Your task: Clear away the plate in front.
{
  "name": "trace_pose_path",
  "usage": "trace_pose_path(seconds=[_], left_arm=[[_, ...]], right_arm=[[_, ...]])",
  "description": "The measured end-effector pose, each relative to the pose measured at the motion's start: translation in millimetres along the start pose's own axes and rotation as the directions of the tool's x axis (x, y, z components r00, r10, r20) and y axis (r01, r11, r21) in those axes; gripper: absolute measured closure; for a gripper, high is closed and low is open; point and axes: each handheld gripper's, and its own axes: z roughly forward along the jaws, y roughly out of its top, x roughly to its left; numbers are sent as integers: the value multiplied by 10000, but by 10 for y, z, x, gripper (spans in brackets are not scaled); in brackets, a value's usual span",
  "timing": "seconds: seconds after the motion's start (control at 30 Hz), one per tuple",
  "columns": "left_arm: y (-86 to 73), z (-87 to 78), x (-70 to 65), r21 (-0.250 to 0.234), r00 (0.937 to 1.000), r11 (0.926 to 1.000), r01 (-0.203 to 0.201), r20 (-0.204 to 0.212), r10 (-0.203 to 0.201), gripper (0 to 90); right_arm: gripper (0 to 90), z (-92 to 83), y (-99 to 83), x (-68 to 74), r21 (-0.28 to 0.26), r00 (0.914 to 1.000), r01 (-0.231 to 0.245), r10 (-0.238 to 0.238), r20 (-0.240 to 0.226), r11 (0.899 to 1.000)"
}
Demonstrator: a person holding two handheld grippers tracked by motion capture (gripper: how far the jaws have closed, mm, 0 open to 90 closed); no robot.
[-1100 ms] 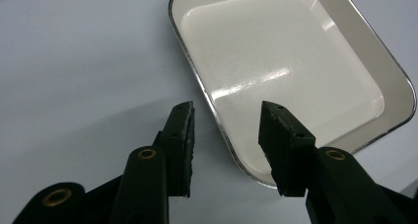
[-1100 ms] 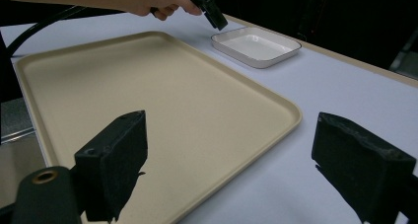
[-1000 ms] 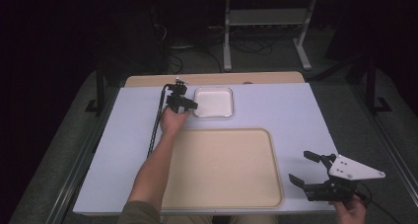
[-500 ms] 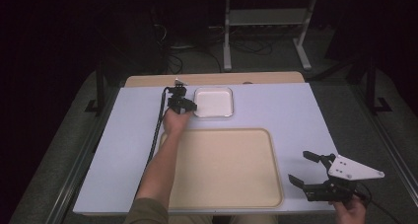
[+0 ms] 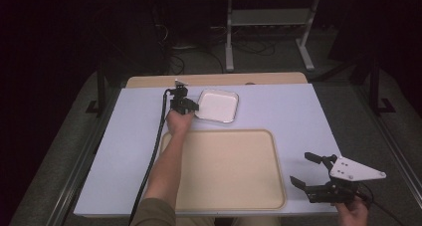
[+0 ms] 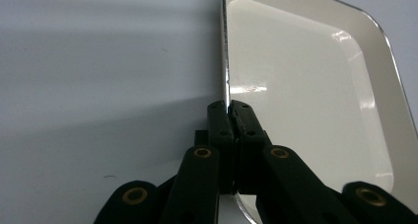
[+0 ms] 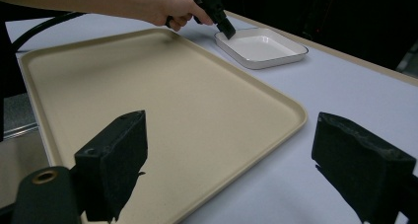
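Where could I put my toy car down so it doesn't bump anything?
The big tan tray is bare inside its rim. The table is also bare right of the white dish, and on its left side beyond the black cable. It's crowded where the left gripper pinches the dish rim, and by the open right gripper.

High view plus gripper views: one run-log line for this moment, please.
left gripper: shut on white dish rim | right gripper: open, idle | beige tray: empty

No readable text, labels, brands or numbers on any surface in view
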Motion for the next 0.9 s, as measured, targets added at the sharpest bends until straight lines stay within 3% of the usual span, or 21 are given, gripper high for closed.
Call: trace_pose_path(seconds=[0.07, 0.3, 0.47, 0.9], left_arm=[[3, 1, 7, 6, 10000, 10000, -16, 60, 16, 882], [4, -7, 50, -118, 9980, 9983, 563, 307, -559, 884], [6, -27, 67, -258, 9930, 9947, 998, 666, -979, 885], [54, -179, 88, -704, 9877, 9888, 1316, 944, -1247, 885]], right_arm=[[129, -1, -1, 0, -16, 10000, -10, 10, 3, 10000], [129, 3, -13, -9, -36, 10000, -90, 90, -43, 10000], [129, 15, -17, -5, -30, 9999, -76, 76, -104, 10000], [129, 1, -45, -38, -138, 9994, -344, 343, -50, 9993]])
